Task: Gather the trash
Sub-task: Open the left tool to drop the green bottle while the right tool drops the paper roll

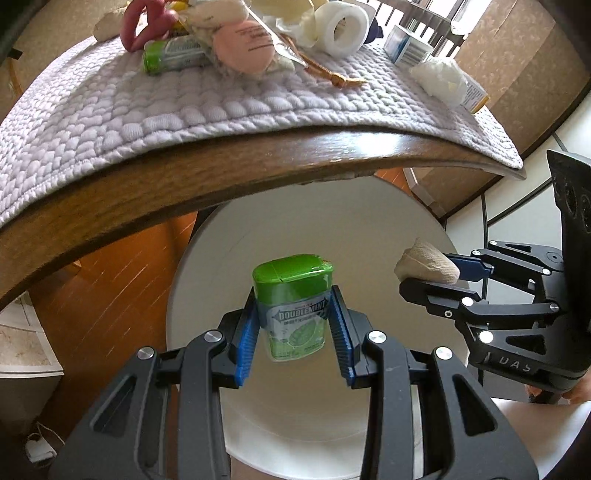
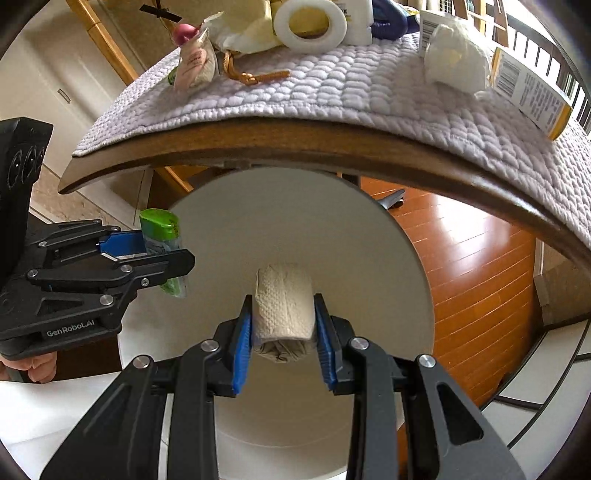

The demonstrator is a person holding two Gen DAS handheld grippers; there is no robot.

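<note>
Nearest, the left gripper (image 1: 293, 325) is clamping a green-capped Doublemint gum bottle (image 1: 291, 302) between its blue pads, while the right gripper (image 2: 282, 321) is pinching a crumpled paper towel wad (image 2: 284, 306). Both items are hanging over the open mouth of a white round bin (image 2: 369, 240) standing on the wooden floor (image 2: 476, 266). Beyond, a wooden table edge (image 1: 221, 173) is carrying a quilted lilac mat (image 1: 184, 99), where a tape roll (image 1: 341, 27), a second gum bottle (image 1: 173, 55) and a tissue ball (image 1: 439, 79) are lying.

Bright daylight fills both views, with glare on the wooden floor (image 2: 476, 258) and the counter (image 1: 332, 147) edge. Fisheye distortion bends the edges strongly; corners are dark.
</note>
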